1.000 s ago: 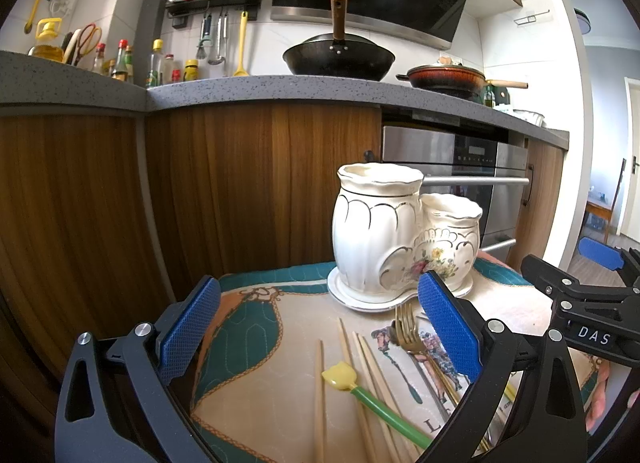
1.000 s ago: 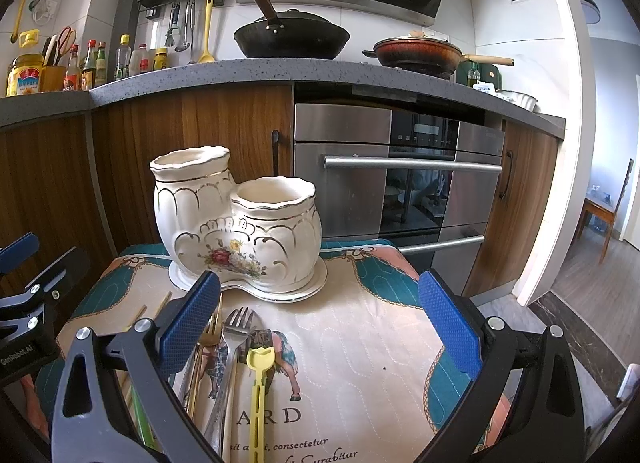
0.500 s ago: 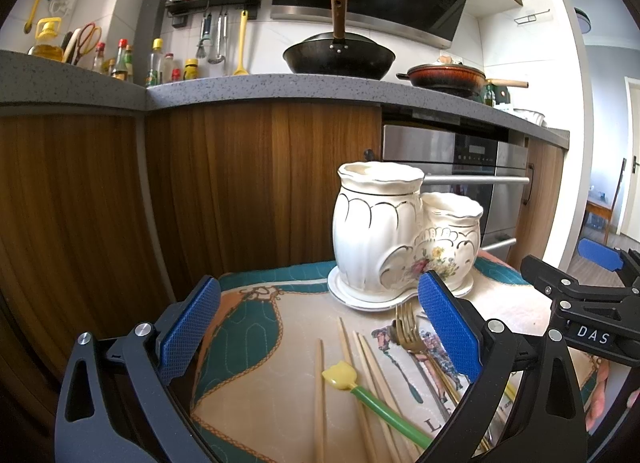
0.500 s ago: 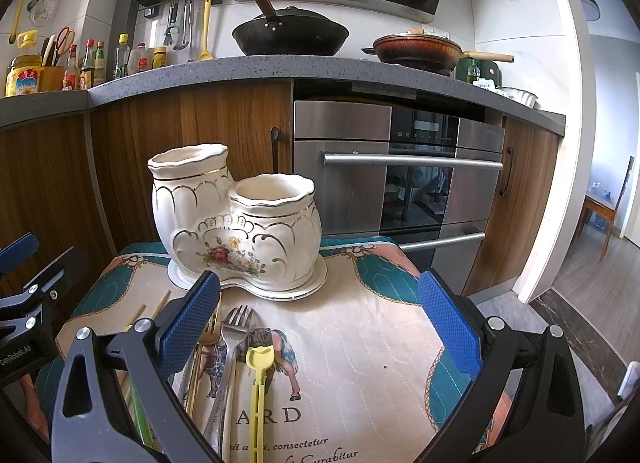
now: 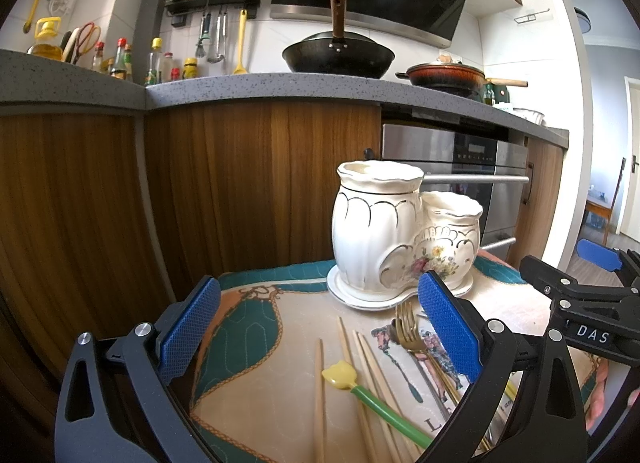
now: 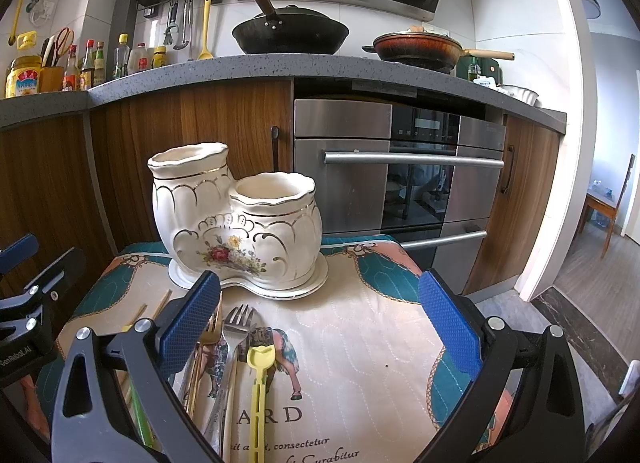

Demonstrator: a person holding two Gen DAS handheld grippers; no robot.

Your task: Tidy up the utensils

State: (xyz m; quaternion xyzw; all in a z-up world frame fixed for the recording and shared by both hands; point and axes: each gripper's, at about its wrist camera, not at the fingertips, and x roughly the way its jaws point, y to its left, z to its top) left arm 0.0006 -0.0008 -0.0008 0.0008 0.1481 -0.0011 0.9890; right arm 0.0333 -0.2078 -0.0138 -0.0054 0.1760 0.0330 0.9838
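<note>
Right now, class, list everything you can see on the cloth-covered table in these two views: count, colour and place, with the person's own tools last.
Holder: one, white with gold trim, two empty cups, on a dish at the back of the cloth.
Chopsticks: several, tan, flat on the cloth, left side.
Spoon: one, yellow head, green handle, across the chopsticks.
Forks: gold and silver, side by side before the holder.
Yellow utensil: one, right of the silver fork.
Left tongs: blue pads, open.
Right tongs: blue pads, open.

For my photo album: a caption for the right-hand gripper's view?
Open right gripper hovering over forks before an empty two-pot ceramic holder.
</note>
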